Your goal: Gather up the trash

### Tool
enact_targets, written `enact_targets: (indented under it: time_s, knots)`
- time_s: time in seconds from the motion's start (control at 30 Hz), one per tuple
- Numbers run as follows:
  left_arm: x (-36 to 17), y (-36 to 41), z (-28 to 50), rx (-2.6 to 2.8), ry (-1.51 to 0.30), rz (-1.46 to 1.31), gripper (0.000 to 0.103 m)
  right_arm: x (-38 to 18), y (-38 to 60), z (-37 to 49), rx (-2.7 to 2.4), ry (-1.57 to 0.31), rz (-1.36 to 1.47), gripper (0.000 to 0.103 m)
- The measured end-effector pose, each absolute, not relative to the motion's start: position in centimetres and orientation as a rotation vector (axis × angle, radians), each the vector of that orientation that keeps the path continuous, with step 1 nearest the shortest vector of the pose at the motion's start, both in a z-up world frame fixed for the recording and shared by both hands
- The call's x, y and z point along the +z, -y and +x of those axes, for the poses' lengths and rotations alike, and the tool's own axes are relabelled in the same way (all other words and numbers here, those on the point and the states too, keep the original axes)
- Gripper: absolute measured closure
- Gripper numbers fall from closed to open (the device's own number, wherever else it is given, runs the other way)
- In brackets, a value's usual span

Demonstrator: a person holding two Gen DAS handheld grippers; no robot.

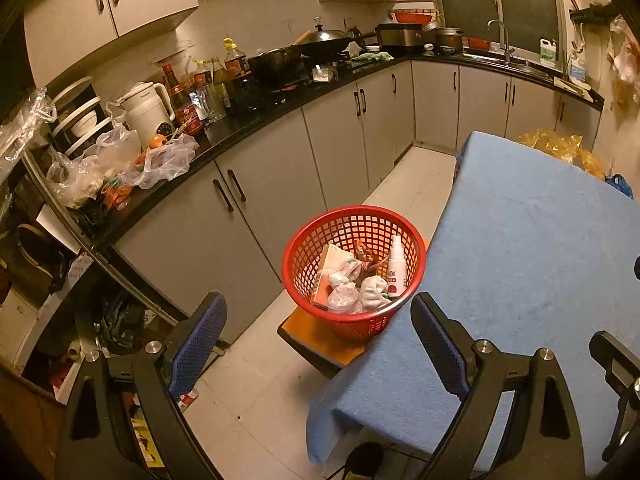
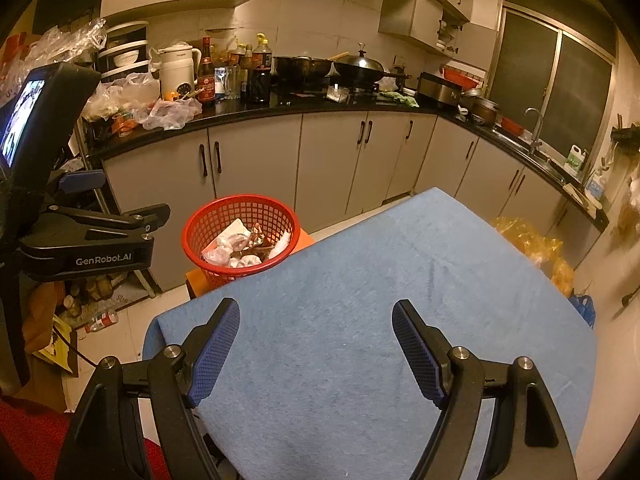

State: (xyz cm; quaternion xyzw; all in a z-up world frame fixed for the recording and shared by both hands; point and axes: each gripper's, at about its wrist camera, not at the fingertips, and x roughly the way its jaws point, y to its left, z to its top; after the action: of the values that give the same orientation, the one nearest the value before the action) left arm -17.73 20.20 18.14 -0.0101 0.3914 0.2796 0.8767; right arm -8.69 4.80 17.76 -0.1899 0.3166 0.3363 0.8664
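A red mesh basket [image 1: 308, 248] stands on an orange stool [image 1: 320, 340] beside the blue-covered table [image 1: 540, 248]. It holds crumpled wrappers, a small box and a white spray bottle [image 1: 397, 268]. The basket also shows in the right wrist view [image 2: 212, 216]. My left gripper [image 1: 316, 316] is open and empty, hovering near the table's corner just short of the basket. My right gripper [image 2: 316, 320] is open and empty above the bare blue cloth [image 2: 380, 260]. The left gripper's body [image 2: 88, 240] shows at the left of the right wrist view.
A black counter [image 1: 256, 120] with grey cabinets below runs along the walls, crowded with bottles, a white kettle [image 1: 144, 108], pans and plastic bags. A sink [image 1: 516, 60] is at the far right. A yellow bag [image 2: 532, 240] lies behind the table. Clutter fills a rack at left.
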Motion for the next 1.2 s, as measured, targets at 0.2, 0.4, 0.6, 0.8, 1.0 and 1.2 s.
enact_targets:
  time_s: [0.2, 0.4, 0.6, 0.8, 1.0, 1.2]
  knots:
    - [18.0, -20.4, -17.6, 0.584, -0.819, -0.019, 0.011, 17.6, -5.0, -8.6, 0.702, -0.667, -0.398, 0.020]
    - [17.8, -20.5, -17.6, 0.593, -0.825, -0.007, 0.011, 17.5, -5.2, -8.5, 0.701, -0.672, -0.398, 0.020]
    - [17.7, -20.4, -17.6, 0.597, -0.825, 0.001, 0.011, 17.2, -5.2, -8.4, 0.701, -0.676, -0.396, 0.020]
    - [17.8, -20.4, -17.7, 0.598, -0.830, 0.001, 0.011, 16.9, -5.3, -8.4, 0.702, -0.680, -0.397, 0.020]
    - [17.8, -20.5, -17.7, 0.597, -0.833, -0.001, 0.011, 16.7, -5.4, -8.4, 0.700, -0.683, -0.398, 0.020]
    - [17.5, -20.7, -17.7, 0.601, -0.836, -0.002, 0.011, 16.5, -5.4, -8.4, 0.702, -0.684, -0.399, 0.020]
